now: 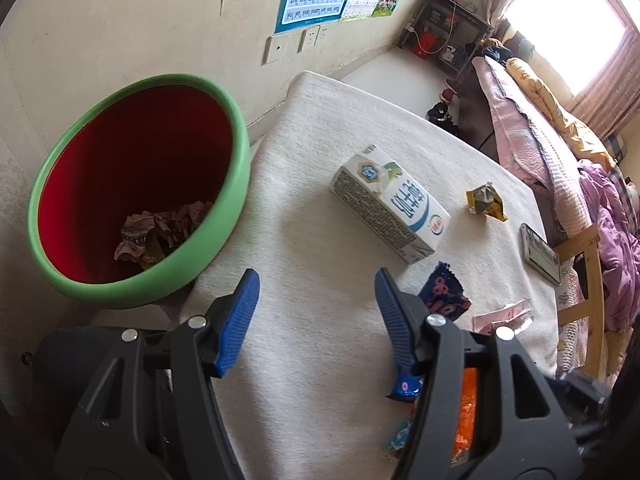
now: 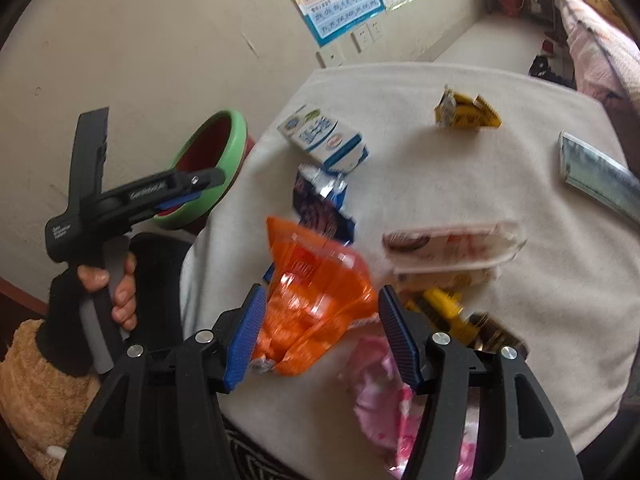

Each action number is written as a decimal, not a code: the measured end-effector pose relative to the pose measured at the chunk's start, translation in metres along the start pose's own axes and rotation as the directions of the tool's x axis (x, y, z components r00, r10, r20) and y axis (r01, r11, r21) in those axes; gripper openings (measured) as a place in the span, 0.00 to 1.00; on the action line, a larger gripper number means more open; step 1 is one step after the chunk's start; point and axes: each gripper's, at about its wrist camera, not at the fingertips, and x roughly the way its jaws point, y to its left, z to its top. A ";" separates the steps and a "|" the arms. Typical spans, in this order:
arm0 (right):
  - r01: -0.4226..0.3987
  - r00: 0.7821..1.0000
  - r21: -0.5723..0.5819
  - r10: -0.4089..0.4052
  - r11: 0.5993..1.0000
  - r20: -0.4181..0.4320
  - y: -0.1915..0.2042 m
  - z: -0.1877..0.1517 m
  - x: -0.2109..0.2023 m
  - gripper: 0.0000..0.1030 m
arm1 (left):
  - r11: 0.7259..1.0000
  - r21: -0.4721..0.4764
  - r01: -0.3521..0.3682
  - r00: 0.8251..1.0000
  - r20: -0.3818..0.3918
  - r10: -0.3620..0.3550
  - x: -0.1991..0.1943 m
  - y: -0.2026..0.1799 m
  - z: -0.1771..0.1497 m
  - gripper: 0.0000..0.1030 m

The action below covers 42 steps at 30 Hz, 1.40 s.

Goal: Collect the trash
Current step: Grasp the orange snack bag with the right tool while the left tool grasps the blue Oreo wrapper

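Note:
A red bin with a green rim [image 1: 140, 184] stands left of the white-covered table [image 1: 312, 340] and holds crumpled paper [image 1: 160, 232]. A white and blue milk carton [image 1: 390, 208] lies on the table, with a yellow wrapper [image 1: 484, 202], a dark blue wrapper [image 1: 442, 292] and a pink packet [image 1: 504, 316] nearby. My left gripper [image 1: 316, 292] is open and empty above the table beside the bin; it also shows in the right wrist view [image 2: 184, 196]. My right gripper [image 2: 322, 312] is open around an orange bag [image 2: 312, 300], not closed on it.
A phone [image 1: 540, 254] lies at the table's right edge. A pink wrapper [image 2: 384, 400], a yellow-black wrapper [image 2: 448, 312] and a clear-packed snack [image 2: 448, 248] lie near my right gripper. A bed [image 1: 560, 152] stands to the right, a wall [image 1: 120, 32] behind the bin.

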 end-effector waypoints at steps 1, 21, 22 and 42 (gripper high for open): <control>-0.019 1.000 0.000 0.019 1.000 -0.019 0.003 -0.005 0.006 0.56 | 1.000 0.002 -0.001 1.000 -0.002 0.001 0.001 -0.002 -0.001 0.56; -0.046 0.992 0.138 0.061 0.989 -0.109 -0.001 0.008 0.067 0.65 | 0.999 0.020 0.027 0.999 -0.045 -0.026 0.014 -0.014 -0.017 0.55; -0.046 0.992 0.138 0.061 0.989 -0.106 -0.001 0.009 0.065 0.64 | 0.999 0.025 0.031 0.998 -0.049 -0.029 0.015 -0.015 -0.018 0.55; 0.081 0.970 0.096 -0.101 0.992 0.222 -0.017 0.031 -0.023 0.42 | 0.987 0.123 0.101 0.990 -0.107 -0.088 0.026 -0.044 -0.025 0.56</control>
